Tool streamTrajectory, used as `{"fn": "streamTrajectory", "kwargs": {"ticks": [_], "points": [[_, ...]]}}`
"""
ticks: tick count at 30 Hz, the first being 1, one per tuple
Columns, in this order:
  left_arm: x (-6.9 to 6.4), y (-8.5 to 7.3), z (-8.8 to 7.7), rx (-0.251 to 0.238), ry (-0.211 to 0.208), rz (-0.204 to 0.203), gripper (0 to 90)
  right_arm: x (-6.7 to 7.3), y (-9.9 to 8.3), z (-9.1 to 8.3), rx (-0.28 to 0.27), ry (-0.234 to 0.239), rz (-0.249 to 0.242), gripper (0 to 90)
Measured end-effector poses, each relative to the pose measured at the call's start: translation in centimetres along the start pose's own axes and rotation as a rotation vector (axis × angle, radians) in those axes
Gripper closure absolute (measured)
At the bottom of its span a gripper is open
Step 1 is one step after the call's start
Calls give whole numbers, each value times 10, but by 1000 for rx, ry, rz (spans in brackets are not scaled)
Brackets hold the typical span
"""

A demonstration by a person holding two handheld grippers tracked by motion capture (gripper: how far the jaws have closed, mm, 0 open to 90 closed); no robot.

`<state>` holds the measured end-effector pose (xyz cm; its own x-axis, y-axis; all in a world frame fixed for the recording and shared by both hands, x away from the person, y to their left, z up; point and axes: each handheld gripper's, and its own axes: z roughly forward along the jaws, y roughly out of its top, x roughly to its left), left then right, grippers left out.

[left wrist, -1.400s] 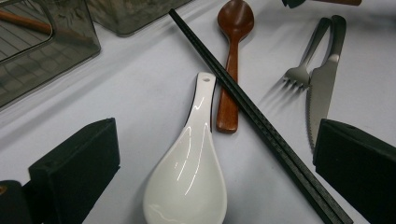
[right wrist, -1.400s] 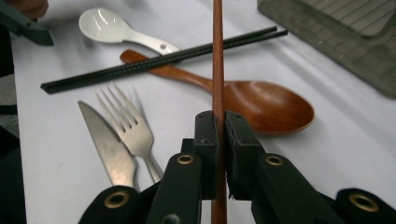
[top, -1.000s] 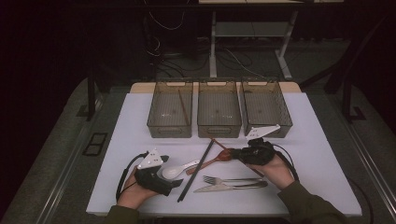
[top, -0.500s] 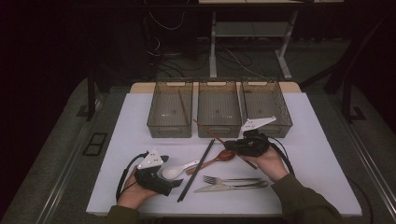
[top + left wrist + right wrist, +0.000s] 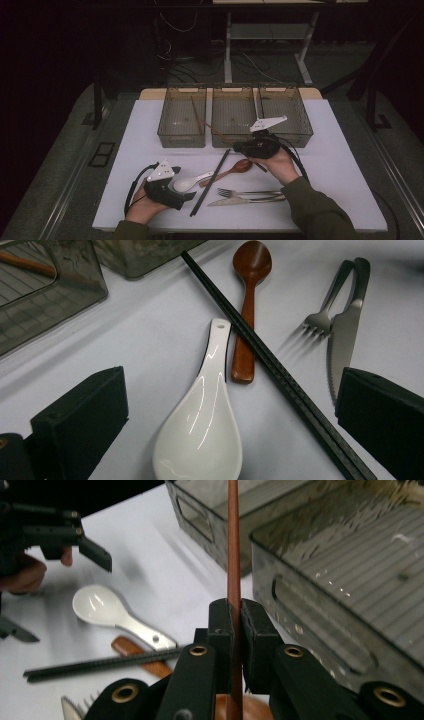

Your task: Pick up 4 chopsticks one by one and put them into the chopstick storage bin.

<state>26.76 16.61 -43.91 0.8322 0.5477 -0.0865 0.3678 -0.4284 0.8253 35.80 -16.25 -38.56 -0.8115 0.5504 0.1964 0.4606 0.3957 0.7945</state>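
Three bins [image 5: 235,117] on white table [image 5: 340,165], dark room, left claw [image 5: 184,196] wide, right claw [image 5: 239,146] gripping brown chopstick [image 5: 233,555].

We see a thin brown chopstick [image 5: 233,540] pinched between the right gripper's [image 5: 235,625] jaws, slanting up and left, its far end over the left bin [image 5: 182,122].

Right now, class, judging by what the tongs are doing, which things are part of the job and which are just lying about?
In use:
right tongs shut on the brown chopstick
left bin, where its far end points

Lying about:
white spoon
wooden spoon
black chopsticks
fork
knife
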Motion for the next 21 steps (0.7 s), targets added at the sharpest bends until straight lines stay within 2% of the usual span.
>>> {"fn": "streamTrajectory", "kwargs": {"ticks": [13,21], "points": [[-1,0,1,-2,-3,-2,0,-1,36,20,-8,3,-22,840],[-1,0,0,-2,-8,2,0,-6,57,32,-7,-14,-10,840]]}}
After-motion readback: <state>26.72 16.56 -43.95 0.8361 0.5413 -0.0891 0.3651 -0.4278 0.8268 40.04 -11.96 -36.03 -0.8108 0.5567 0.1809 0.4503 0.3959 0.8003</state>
